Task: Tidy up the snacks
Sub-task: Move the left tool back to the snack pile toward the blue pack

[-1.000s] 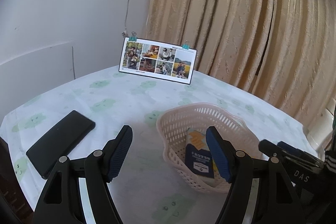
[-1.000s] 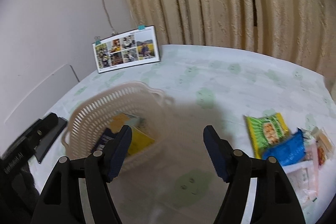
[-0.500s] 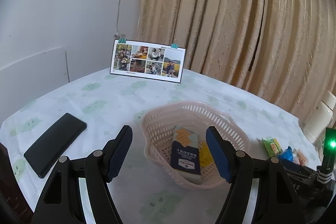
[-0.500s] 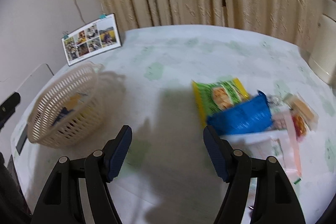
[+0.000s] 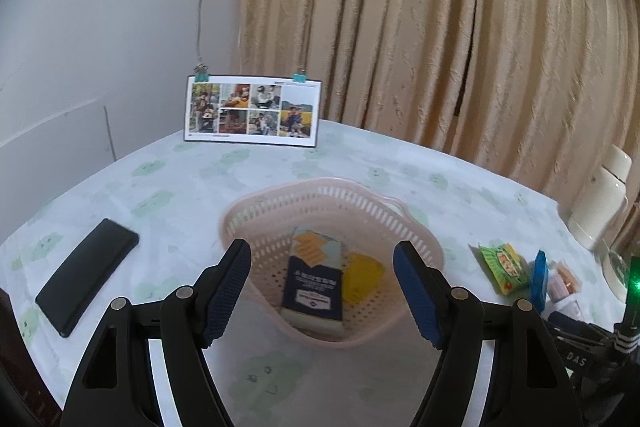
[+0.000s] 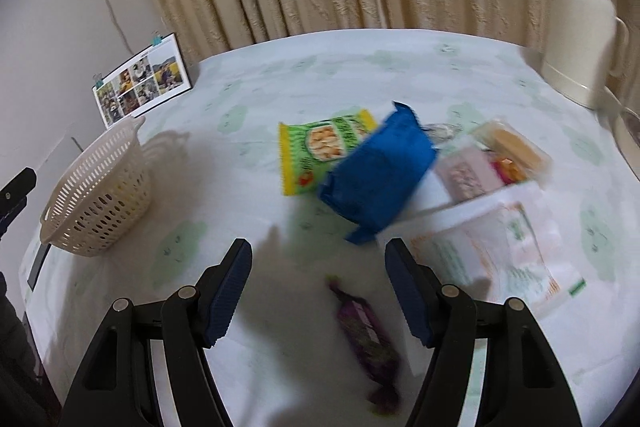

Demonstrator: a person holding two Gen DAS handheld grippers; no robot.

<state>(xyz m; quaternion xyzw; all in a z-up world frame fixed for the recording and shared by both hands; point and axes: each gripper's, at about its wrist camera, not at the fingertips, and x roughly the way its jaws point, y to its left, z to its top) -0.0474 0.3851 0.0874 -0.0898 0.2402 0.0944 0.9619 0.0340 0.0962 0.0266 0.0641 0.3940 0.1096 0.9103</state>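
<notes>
**Two packets binned, a heap still loose on the table**

Two snacks already lie in the pale slotted basket (image 5: 332, 211): a navy-and-orange box (image 5: 314, 279) and a yellow packet (image 5: 362, 277) beside it. The left gripper (image 5: 322, 293) hangs just in front of the basket, fingers spread wide and holding nothing, probably placed there to steady or watch the container while the other hand fetches.

The right gripper (image 6: 318, 293) is also spread wide and empty, pointed at the unsorted heap well apart from the basket (image 6: 98, 191). In that heap a blue bag (image 6: 378, 175) overlaps a green biscuit packet (image 6: 320, 147), with pink and orange wrappers (image 6: 492, 159) and a white printed pouch (image 6: 492, 247) alongside. A purple wrapped bar (image 6: 362, 323) lies alone, nearest, just below the gap between the fingers (blur hides its label). Judging by that alignment, it looks the likeliest next pick.
</notes>
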